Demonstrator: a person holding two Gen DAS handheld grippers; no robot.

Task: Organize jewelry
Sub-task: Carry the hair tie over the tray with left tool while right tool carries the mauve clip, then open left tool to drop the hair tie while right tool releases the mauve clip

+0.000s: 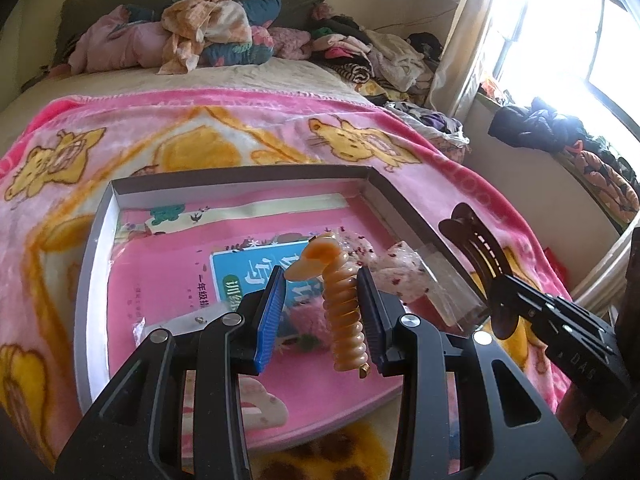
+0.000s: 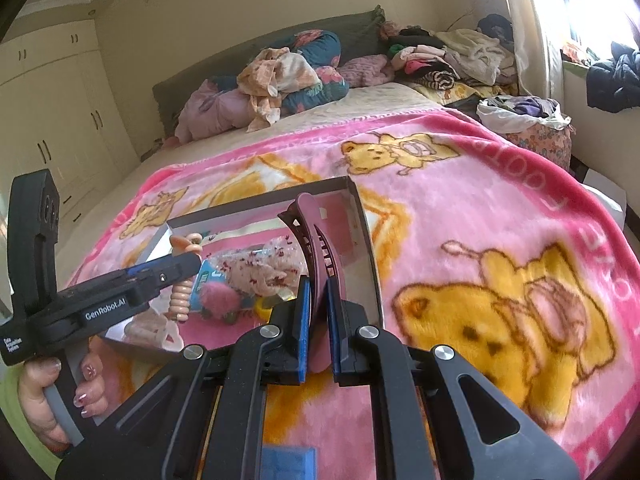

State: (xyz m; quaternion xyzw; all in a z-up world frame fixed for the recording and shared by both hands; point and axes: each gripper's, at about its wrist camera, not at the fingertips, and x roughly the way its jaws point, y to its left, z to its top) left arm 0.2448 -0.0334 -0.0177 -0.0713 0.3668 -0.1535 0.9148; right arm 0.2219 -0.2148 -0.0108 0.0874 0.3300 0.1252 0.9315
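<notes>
Left gripper (image 1: pixel 322 314) clamps an orange spiral hair clip (image 1: pixel 344 312) above the open box (image 1: pixel 92 264); right gripper (image 2: pixel 318 330) pinches a maroon hair claw (image 2: pixel 316 256) beside it, likely for placing inside.

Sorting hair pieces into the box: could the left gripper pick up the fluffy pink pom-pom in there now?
Probably not: the left gripper is shut on the orange spiral hair clip, so its jaws are occupied, though the pom-pom lies uncovered.

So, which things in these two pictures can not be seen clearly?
- Left wrist view: the lower end of the dark hair clip is hidden behind the right gripper.
- Right wrist view: items in the box are partly covered by the left gripper and the spiral hair tie.
- Left wrist view: the window is washed out by glare.
</notes>
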